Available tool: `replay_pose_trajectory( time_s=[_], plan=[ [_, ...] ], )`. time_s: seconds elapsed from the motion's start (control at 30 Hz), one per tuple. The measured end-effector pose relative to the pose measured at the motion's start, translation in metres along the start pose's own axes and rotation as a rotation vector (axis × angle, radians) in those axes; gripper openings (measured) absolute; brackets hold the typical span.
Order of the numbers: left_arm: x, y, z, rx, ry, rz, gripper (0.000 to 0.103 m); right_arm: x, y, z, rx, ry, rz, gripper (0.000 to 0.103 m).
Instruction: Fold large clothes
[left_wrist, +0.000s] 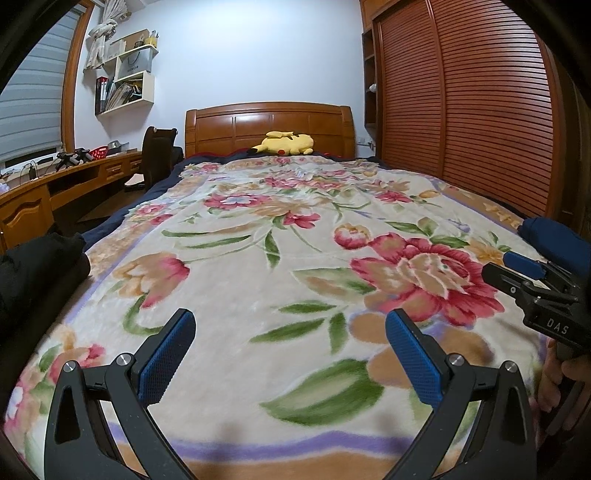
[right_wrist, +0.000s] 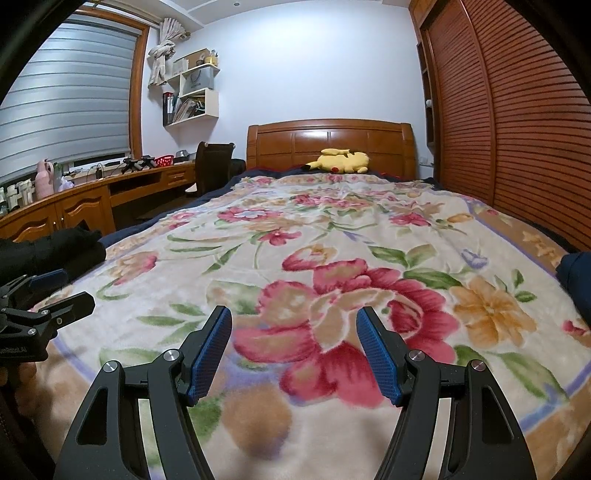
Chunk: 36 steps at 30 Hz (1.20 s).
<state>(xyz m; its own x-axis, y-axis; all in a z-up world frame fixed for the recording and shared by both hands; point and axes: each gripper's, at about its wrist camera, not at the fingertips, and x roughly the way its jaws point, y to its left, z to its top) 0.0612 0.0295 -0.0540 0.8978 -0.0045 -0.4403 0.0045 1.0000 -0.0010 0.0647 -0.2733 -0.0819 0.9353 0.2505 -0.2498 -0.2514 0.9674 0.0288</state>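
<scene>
A dark, folded-looking pile of black clothes (left_wrist: 40, 266) lies at the bed's left edge, also in the right wrist view as black clothes (right_wrist: 59, 247). A navy blue garment (left_wrist: 554, 240) sits at the right edge, seen again as the blue garment (right_wrist: 576, 284). My left gripper (left_wrist: 290, 317) hovers open over the floral blanket (left_wrist: 258, 280) with nothing between its blue pads. My right gripper (right_wrist: 294, 312) is open too, over a big red flower, empty. Each view catches the other tool at its side: right gripper (left_wrist: 513, 271), left gripper (right_wrist: 62, 290).
A yellow plush toy (left_wrist: 284, 144) lies by the wooden headboard (left_wrist: 269, 125). A long wooden desk (right_wrist: 92, 199) and a dark chair (right_wrist: 212, 166) stand left of the bed. Slatted wardrobe doors (left_wrist: 461, 110) close off the right side. A hand (left_wrist: 569, 384) holds the right tool.
</scene>
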Motion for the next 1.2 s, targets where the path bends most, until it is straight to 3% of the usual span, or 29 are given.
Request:
replay_pose_trajectory(
  time_s=[1.2],
  plan=[
    [-0.0009, 0.0006, 0.0005, 0.000, 0.000, 0.000, 0.103, 0.0008, -0.0027, -0.0009, 0.001, -0.002, 0.004, 0.072]
  ],
)
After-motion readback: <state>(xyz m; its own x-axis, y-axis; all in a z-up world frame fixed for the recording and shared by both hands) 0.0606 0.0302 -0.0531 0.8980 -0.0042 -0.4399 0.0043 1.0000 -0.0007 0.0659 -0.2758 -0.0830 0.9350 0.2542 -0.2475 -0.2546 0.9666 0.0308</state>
